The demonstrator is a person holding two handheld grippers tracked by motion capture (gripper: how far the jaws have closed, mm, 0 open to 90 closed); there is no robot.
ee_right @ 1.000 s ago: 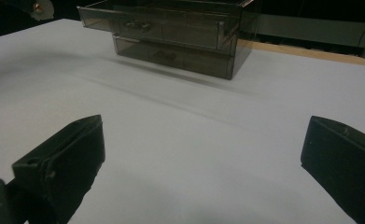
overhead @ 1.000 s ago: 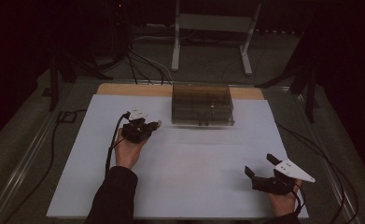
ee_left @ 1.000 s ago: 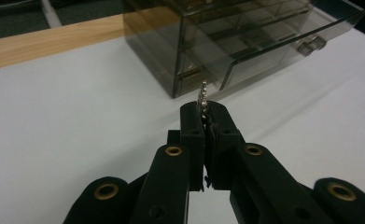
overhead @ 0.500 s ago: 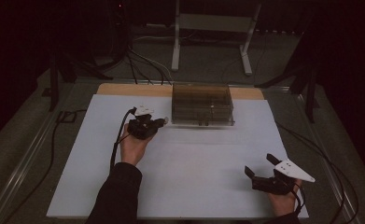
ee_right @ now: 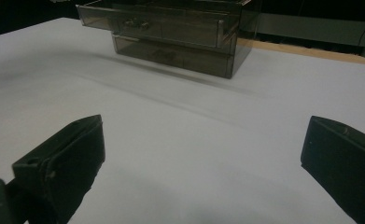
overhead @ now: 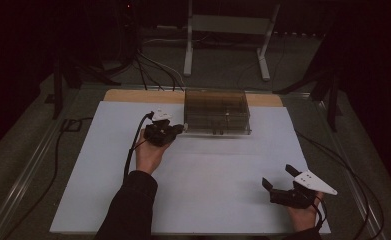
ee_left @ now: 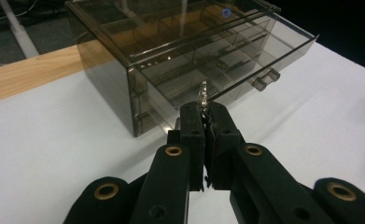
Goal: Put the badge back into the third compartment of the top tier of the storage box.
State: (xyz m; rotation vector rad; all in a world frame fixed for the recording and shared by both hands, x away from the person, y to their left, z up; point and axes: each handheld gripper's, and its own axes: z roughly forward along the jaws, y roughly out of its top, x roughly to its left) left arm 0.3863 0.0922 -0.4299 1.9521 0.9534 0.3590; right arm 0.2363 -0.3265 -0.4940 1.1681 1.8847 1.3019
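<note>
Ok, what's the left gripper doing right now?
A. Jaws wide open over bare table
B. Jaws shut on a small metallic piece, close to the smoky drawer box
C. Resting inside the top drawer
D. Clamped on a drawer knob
B: in the left gripper view the left gripper has its jaws pressed together on a small metallic piece, just in front of the drawer box.
</note>
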